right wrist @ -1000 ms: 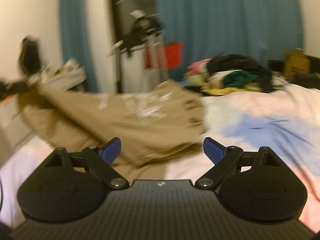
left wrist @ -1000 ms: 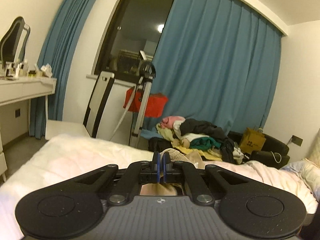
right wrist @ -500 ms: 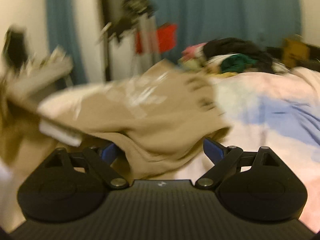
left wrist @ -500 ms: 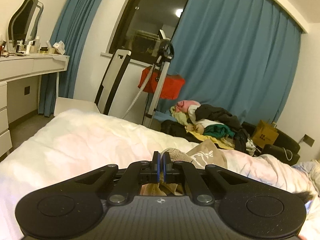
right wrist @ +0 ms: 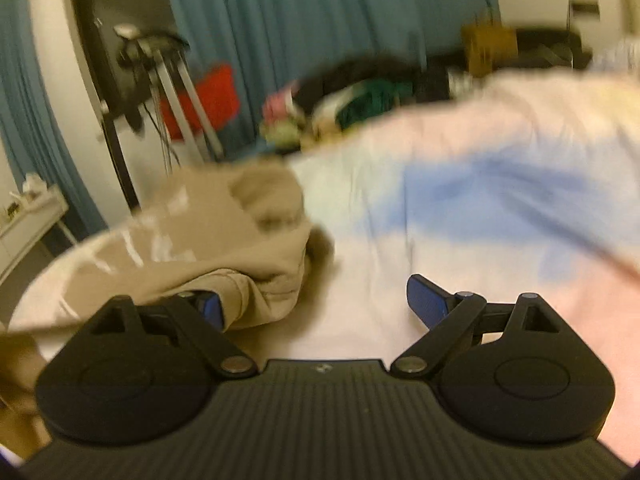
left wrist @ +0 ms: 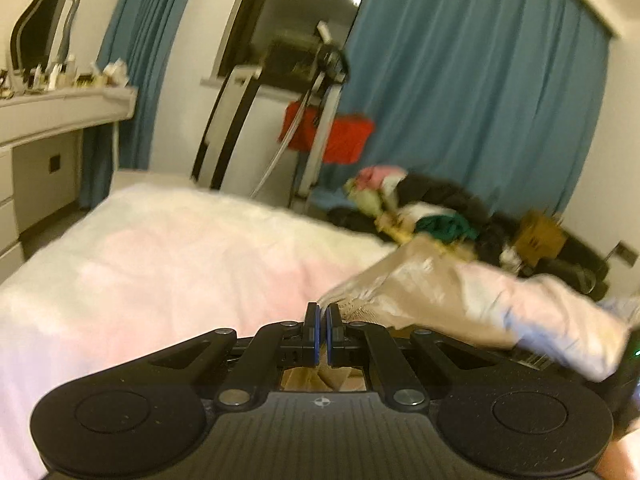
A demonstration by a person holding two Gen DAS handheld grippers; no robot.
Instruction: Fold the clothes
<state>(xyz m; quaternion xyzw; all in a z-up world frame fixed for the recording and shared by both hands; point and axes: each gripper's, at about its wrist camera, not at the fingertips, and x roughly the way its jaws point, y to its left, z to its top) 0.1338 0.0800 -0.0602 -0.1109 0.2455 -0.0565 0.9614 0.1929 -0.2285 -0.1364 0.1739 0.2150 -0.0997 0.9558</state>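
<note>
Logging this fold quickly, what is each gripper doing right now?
Left gripper: closed on the tan garment.
Right gripper: open, holding nothing.

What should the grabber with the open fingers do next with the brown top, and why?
Probably close the right gripper on the tan top's near edge. Its jaws stand wide open with cloth bunched over one finger, while the left gripper is shut on the other end, so the top lies crumpled on the bed.

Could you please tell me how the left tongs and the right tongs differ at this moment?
The left tongs are shut, pinching the tan garment; the right tongs stand wide open, gripping nothing, though the garment drapes over one pad. Both have blue pads and point over the bed.
</note>
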